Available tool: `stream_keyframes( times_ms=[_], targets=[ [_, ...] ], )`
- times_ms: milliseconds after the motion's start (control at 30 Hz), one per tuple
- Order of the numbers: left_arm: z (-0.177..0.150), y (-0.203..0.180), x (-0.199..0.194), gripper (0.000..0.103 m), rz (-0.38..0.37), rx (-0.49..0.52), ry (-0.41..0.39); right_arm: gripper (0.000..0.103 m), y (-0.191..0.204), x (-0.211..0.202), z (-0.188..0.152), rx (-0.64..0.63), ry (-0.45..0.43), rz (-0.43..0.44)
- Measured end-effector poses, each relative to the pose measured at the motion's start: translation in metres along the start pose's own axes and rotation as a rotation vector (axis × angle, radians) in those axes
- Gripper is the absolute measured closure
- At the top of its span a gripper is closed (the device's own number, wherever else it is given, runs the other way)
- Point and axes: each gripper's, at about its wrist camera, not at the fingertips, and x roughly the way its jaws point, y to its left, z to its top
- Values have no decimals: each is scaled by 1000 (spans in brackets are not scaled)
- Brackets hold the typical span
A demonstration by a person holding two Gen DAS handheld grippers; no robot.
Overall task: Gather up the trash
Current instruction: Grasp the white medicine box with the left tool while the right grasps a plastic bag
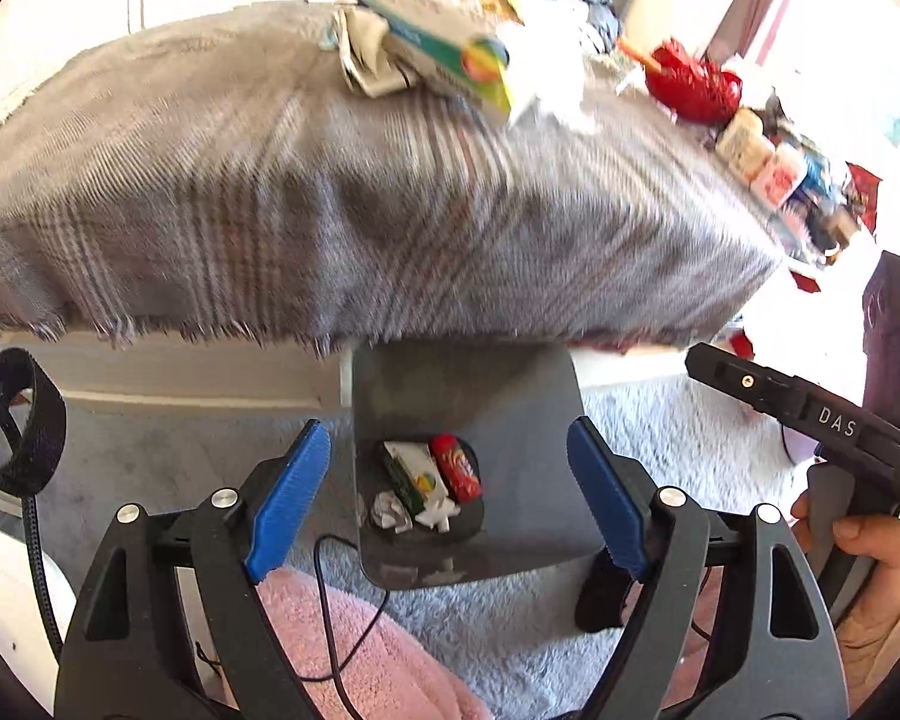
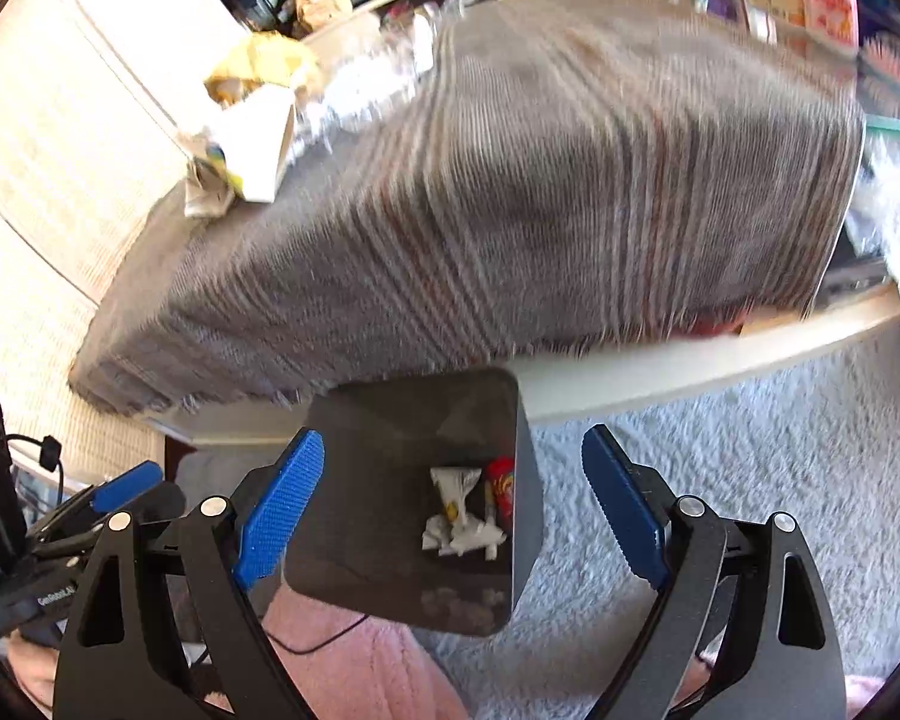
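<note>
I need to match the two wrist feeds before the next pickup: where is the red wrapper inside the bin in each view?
Left wrist: the red wrapper lies at the bottom of the grey bin, lower centre, right of a green-and-white carton.
Right wrist: the red wrapper sits against the bin's right wall, lower centre.
Shared landmark: the grey plaid blanket just above the bin.

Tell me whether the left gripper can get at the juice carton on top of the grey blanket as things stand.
Probably yes. The left gripper is open and empty over the bin, and the juice carton lies exposed on the grey blanket, though among other litter.
</note>
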Motion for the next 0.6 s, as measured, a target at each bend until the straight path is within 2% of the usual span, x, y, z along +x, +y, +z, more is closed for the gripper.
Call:
stream_keyframes(
  times_ms=[367,600],
  targets=[
    [45,-3,-10,17,46,58,-64,14,0,-19,63,-16,-86,-36],
    [79,-3,-3,17,67,69,-73,14,9,-12,106,-21,-117,-25]
  ],
)
